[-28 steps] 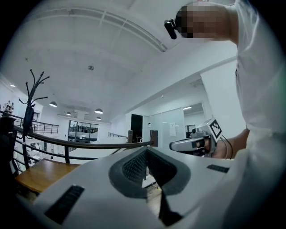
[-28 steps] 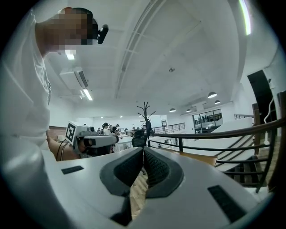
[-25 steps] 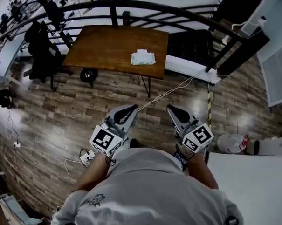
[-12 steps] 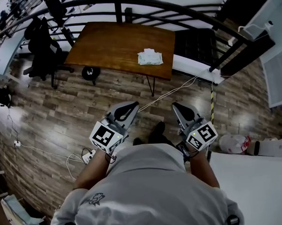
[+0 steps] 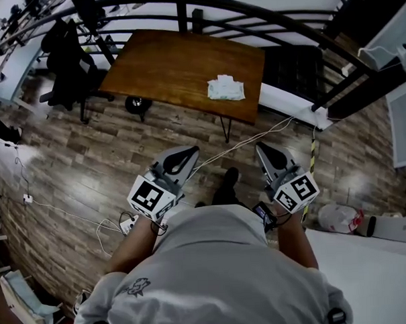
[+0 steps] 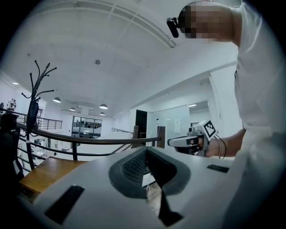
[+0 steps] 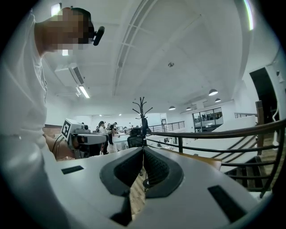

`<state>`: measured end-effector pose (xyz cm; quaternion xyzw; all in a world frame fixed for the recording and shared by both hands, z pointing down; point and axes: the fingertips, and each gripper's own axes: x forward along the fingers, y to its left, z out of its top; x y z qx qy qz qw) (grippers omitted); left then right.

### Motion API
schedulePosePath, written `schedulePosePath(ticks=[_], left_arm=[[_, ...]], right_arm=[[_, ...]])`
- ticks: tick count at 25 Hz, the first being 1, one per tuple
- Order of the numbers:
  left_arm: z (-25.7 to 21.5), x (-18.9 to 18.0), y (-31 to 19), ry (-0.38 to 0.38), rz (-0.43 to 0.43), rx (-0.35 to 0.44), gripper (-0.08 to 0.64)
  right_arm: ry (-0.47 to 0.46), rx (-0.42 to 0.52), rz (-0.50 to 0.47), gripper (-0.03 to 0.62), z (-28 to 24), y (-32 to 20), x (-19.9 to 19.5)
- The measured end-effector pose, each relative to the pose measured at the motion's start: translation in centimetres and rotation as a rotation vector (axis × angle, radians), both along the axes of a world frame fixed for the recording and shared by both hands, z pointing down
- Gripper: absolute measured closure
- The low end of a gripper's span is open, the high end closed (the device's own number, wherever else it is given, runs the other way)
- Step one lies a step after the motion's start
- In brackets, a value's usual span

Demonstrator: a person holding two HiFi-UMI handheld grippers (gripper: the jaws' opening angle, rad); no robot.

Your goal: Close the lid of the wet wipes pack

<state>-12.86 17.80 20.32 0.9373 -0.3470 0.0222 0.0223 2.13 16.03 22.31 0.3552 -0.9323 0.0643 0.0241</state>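
The wipes pack [image 5: 225,88] lies flat on the brown counter [image 5: 165,65], close to its right edge and about halfway between the far and near right corners; nothing else is on the counter; from this far off I cannot tell whether the lid is up or down.

The person stands on the plank floor [image 5: 89,163], well short of the counter's near edge, with a gripper in each hand at waist height; both point level towards the counter and are well apart from it and from the pack.

The left gripper [image 5: 186,153] has its jaws together, the dark pads meeting at the tips with nothing between them; the right gripper [image 5: 263,150] likewise has its jaws closed tight on nothing; the two are side by side with a clear gap between them, and each shows in the other's view.

A dark railing [image 5: 250,8] curves behind the counter's far edge; a black chair [image 5: 67,56] stands off the counter's left edge; a pale cable [image 5: 255,137] runs across the floor from under the near right corner; a power strip [image 5: 127,225] lies on the floor below the left gripper; a white bag [image 5: 336,216] sits on the floor to the right.
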Motion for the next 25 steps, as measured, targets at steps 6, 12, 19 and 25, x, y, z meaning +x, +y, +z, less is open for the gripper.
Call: schedulePosePath(ticks=[6,12,19,25], left_arm=[[0.8,1.0,-3.9,0.005,-0.02,-0.021,0.546],[0.8,2.9,-9.5,-0.011,-0.034,-0.018,0.546],[0.9,5.7,-16.4,-0.024,-0.085,-0.03,0.546],[1.2,9.2,-21.4,-0.033,-0.121,-0.034,0.546]], right_arm=[[-0.005,-0.011,-0.022,0.558,0.8,-4.0,0.7],[-0.007,-0.022,-0.041,0.558,1.1,-9.8,2.6],[-0.013,-0.034,-0.089,0.558,1.0,-16.9,5.4],[-0.028,-0.048,-0.147,0.558,1.2,-21.9,8.0]])
